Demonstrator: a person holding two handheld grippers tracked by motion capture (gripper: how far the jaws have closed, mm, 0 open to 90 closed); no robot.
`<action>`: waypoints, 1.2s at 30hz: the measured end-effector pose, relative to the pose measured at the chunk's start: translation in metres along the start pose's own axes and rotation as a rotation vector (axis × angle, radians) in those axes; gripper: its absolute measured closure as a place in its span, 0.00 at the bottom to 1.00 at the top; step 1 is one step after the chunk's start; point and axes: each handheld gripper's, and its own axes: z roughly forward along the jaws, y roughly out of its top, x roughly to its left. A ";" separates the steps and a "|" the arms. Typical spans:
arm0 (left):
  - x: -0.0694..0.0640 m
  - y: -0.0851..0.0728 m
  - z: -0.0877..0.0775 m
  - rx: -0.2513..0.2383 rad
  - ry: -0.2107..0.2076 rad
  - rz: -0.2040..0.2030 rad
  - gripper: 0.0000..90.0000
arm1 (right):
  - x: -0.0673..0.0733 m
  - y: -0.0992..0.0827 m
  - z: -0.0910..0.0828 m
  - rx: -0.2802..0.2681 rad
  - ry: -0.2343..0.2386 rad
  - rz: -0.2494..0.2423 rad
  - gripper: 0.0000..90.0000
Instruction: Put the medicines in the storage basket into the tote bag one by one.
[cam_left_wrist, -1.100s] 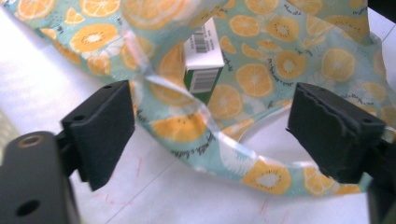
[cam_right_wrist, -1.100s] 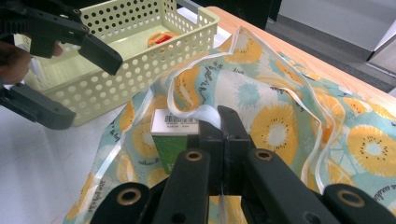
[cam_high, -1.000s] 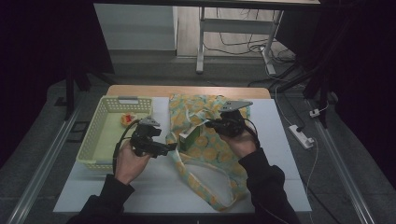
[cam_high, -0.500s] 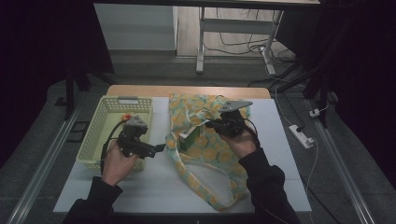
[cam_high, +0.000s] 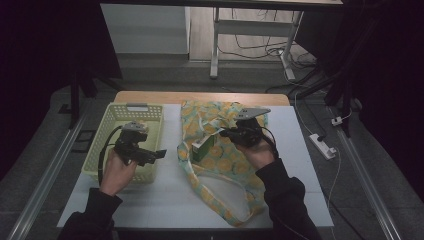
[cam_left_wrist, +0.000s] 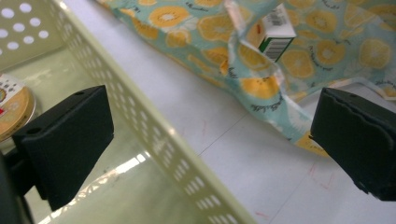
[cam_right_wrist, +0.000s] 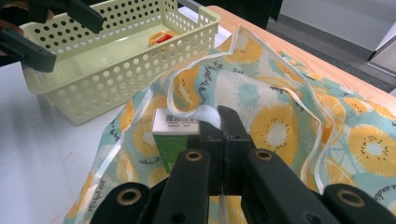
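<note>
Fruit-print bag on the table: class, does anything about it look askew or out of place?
Yes. The fruit-print bag lies crumpled, its rim pinched up by the right gripper, and a green-and-white carton pokes from its mouth, tilted.

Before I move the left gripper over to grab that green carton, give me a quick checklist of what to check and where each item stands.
1. Left gripper open: ok, its jaws stand wide apart in the left gripper view.
2. Left jaws free of load: ok, nothing between them.
3. Green carton reachable: ok, its barcoded end sticks out of the bag's mouth.
4. Right gripper holds the fruit-print bag open: ok, jaws shut on the bag's rim beside the carton.
5. Clear of the basket: not ok, the left jaws straddle its perforated wall, so lift first.
6. Carton loose from the fabric: cannot tell.
</note>
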 end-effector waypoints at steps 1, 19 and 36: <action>0.002 0.000 0.000 -0.003 -0.001 0.001 0.00 | 0.000 0.000 0.000 0.000 0.000 0.000 1.00; 0.034 -0.005 -0.003 -0.019 0.011 -0.038 0.00 | 0.000 0.000 0.000 0.001 -0.001 0.002 1.00; 0.075 -0.001 0.007 0.017 0.115 -0.086 0.00 | -0.001 -0.001 0.000 0.005 -0.001 0.000 1.00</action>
